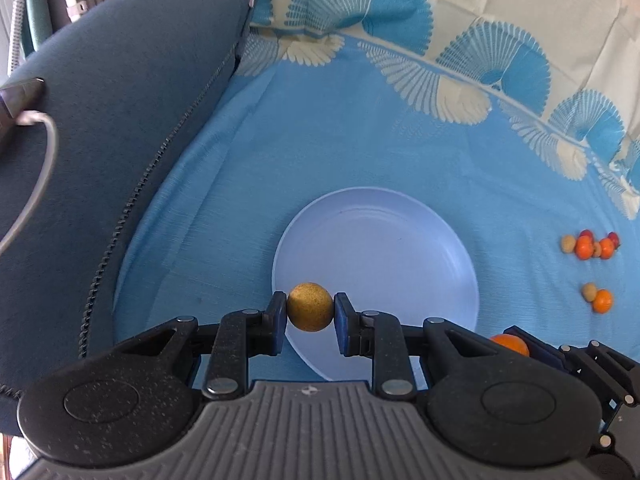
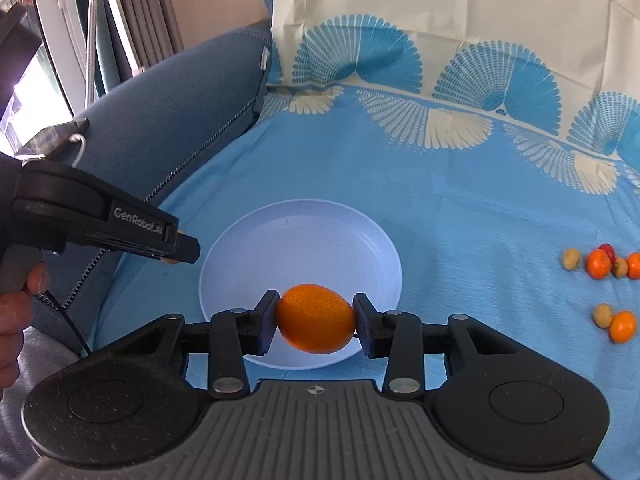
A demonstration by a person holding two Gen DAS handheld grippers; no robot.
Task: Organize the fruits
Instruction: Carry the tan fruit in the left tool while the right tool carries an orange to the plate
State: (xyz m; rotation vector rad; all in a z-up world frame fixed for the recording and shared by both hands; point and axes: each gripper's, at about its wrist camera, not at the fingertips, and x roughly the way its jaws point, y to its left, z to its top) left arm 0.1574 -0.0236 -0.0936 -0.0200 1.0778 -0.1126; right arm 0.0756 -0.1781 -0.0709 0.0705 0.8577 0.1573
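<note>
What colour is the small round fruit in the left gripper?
Speckled golden-brown fruit, clamped in the left gripper; clearest in the left wrist view.

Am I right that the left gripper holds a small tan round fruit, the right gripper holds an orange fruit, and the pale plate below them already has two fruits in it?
Not quite: the pale plate holds no fruit, as the right wrist view shows. The rest stands: the left gripper holds the tan round fruit and the right gripper holds the orange fruit.

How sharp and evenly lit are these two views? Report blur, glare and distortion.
Left wrist view: fisheye bends the cloth border; brown fruit sharp, loose fruits slightly smeared. Right wrist view: window glare blows out the upper left; orange crisp; plate evenly lit.
</note>
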